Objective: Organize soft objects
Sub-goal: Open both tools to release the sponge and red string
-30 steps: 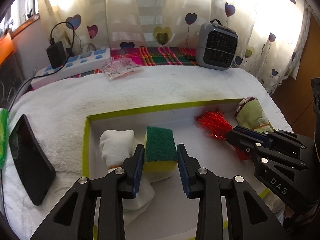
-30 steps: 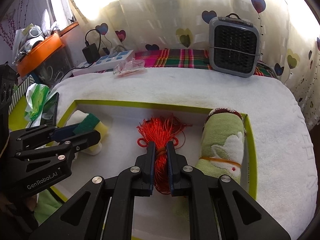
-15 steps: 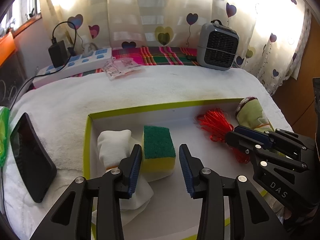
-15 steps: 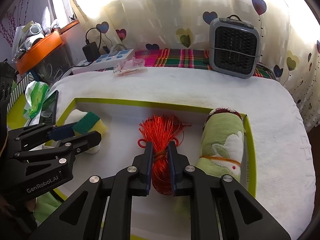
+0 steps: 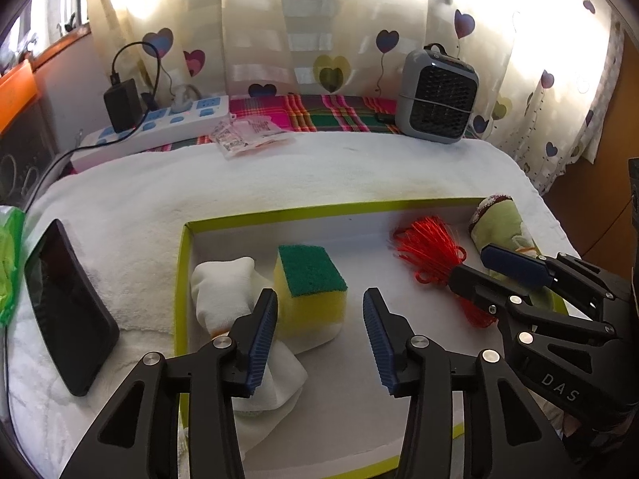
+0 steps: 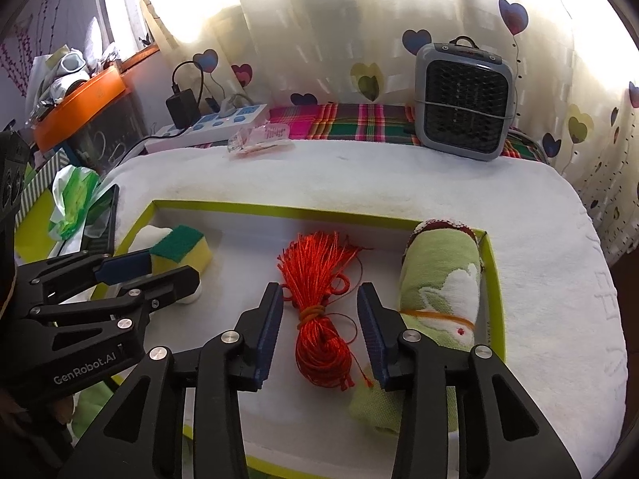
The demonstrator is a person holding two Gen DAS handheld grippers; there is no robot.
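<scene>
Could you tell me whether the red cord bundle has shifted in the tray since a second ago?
No. The red cord bundle lies as before between the sponge and green towel roll. Only the right gripper has just been opening, freeing it.

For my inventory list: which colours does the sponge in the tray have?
The sponge is yellow with a green top; left wrist view.

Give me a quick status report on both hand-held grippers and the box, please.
Left hand-held gripper just opened, sponge released. Right hand-held gripper just opened, red cord bundle lying free between its fingers. Both in green-rimmed box. Nothing obstructing.
</scene>
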